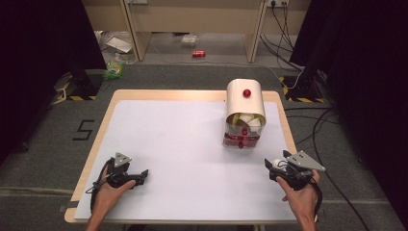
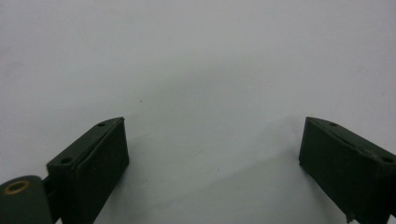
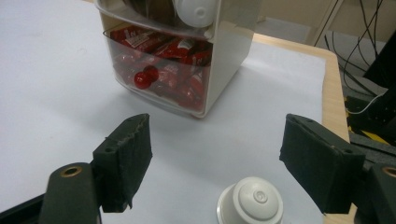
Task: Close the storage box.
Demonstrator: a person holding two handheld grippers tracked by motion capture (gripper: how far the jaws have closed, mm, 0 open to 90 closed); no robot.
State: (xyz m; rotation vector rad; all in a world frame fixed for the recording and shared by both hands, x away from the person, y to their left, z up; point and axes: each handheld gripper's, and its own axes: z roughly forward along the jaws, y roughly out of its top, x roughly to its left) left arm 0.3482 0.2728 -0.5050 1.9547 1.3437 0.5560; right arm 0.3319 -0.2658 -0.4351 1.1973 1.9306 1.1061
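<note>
A cream storage box (image 1: 245,113) with a roll-top lid and a red knob (image 1: 247,93) stands at the table's far right. White capsules (image 1: 246,119) lie in its open upper part. Its clear drawer (image 3: 163,70) below is packed with red packets and carries a red knob (image 3: 145,78). One white capsule (image 3: 251,201) sits on the white mat between the spread jaws of my right gripper (image 3: 217,158), and neither pad touches it. In the high view that capsule (image 1: 278,163) lies at the right gripper (image 1: 272,167). My left gripper (image 1: 143,174) rests open near the front left, with bare mat between its jaws (image 2: 212,154).
The white mat (image 1: 183,144) covers a wooden table whose edge (image 1: 288,130) runs close beside the right hand. Cables (image 1: 317,139) trail over the floor at the right. A red can (image 1: 198,53) lies on the floor beyond the table.
</note>
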